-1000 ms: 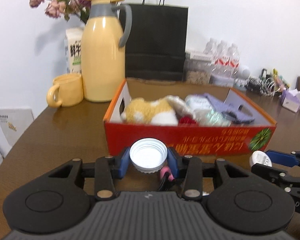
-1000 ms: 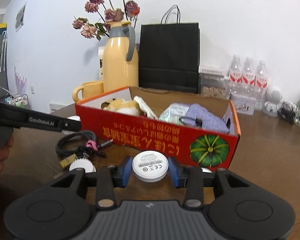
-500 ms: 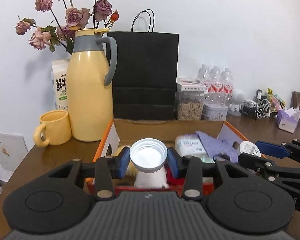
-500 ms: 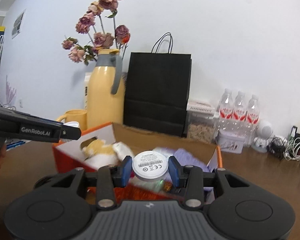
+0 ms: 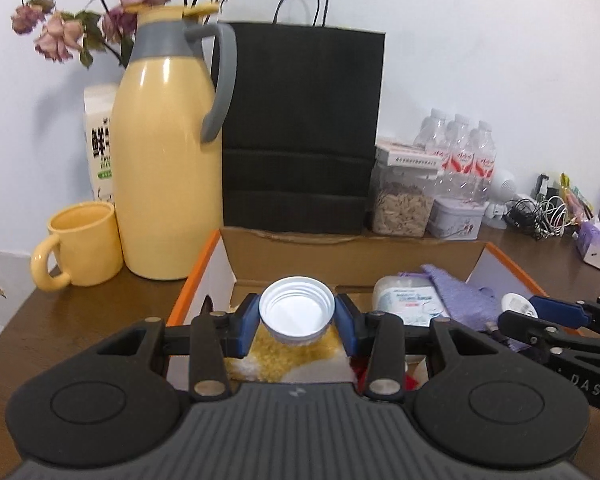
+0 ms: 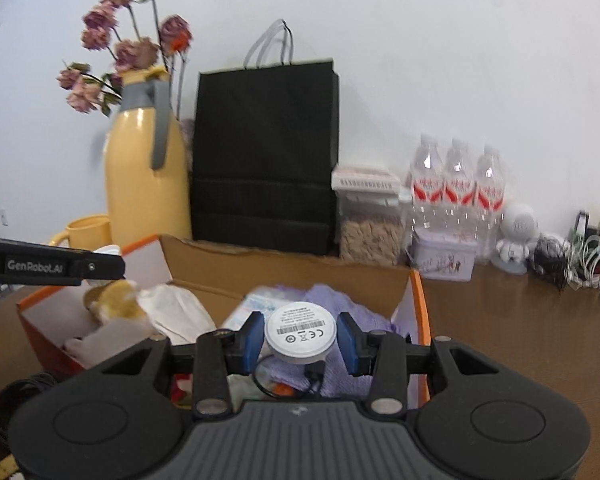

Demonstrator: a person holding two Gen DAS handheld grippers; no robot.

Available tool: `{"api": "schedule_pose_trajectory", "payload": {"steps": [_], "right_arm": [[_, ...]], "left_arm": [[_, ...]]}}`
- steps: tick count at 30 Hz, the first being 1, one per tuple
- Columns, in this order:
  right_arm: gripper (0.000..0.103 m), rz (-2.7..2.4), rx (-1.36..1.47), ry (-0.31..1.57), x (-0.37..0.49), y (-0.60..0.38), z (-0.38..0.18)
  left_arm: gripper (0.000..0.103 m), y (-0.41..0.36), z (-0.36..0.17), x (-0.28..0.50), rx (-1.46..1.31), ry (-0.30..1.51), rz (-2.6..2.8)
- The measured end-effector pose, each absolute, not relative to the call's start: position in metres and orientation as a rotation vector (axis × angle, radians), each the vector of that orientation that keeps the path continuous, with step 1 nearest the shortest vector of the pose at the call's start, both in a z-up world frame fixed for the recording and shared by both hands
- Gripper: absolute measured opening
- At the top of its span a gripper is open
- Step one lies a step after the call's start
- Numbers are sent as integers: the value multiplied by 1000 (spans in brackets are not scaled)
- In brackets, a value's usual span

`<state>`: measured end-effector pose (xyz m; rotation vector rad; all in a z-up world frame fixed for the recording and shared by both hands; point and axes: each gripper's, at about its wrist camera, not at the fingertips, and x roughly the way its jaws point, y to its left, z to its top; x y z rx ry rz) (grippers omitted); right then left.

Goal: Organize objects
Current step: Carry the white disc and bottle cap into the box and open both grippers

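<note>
A white screw cap (image 5: 297, 312), hollow side up, is pinched between the blue pads of the left gripper (image 5: 297, 322) and is held above the left part of the open cardboard box (image 5: 516, 270), over a yellow-and-white plush toy (image 6: 114, 300) lying inside it. A white round disc (image 6: 300, 330) with a printed label on its upper face is clamped between the pads of the right gripper (image 6: 300, 340) and is held above the right part of the same box, over a purple cloth (image 6: 332, 300) and a thin black cable (image 6: 288, 384) that rest in it. A white packet (image 5: 410, 300) is seen in the box between the plush toy and the cloth. Whether either item touches the contents beneath it cannot be told for certain from these views, though both appear to be clear of them. Behind the box a black paper bag (image 5: 302, 128) is stood against the wall, and a yellow thermos jug (image 5: 166, 168) with a yellow mug (image 5: 82, 246) beside it is placed behind the box's left corner. Behind the box's right corner a clear container of seeds (image 5: 402, 210) and three water bottles (image 6: 456, 184) are found.
</note>
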<state>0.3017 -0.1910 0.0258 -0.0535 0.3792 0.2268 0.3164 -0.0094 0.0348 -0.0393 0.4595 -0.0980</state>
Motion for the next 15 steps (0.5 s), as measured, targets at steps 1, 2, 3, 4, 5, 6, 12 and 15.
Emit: {"api": "schedule_pose_trajectory", "payload": {"steps": [1,2,3,4,5,6,12,15], "right_arm": [[38,224,-48,389,304,-192,23],[38,223,-47,395,305,-193,22],[38,221,-46,400,306,-194,20],[38,219,-47,403,306,-194,19],[38,218,-49,405,306,-193,18],[38,218,-49,406,306,-193,18],[39,212,-49,403,303,-193,19],[70,213,-37,395,302,-194,20]], "left_arm": [[41,-8,33,318,-41,467,-100],[41,-7,31,319,-43,471,-102],[41,-6,30,319,-45,474,-101],[41,-5,30,320,-45,476,-100],[41,-5,29,319,-44,476,-98],[41,-6,29,318,-43,474,-99],[53,-7,33,313,-41,446,-93],[99,-5,36,311,-55,427,-80]]}}
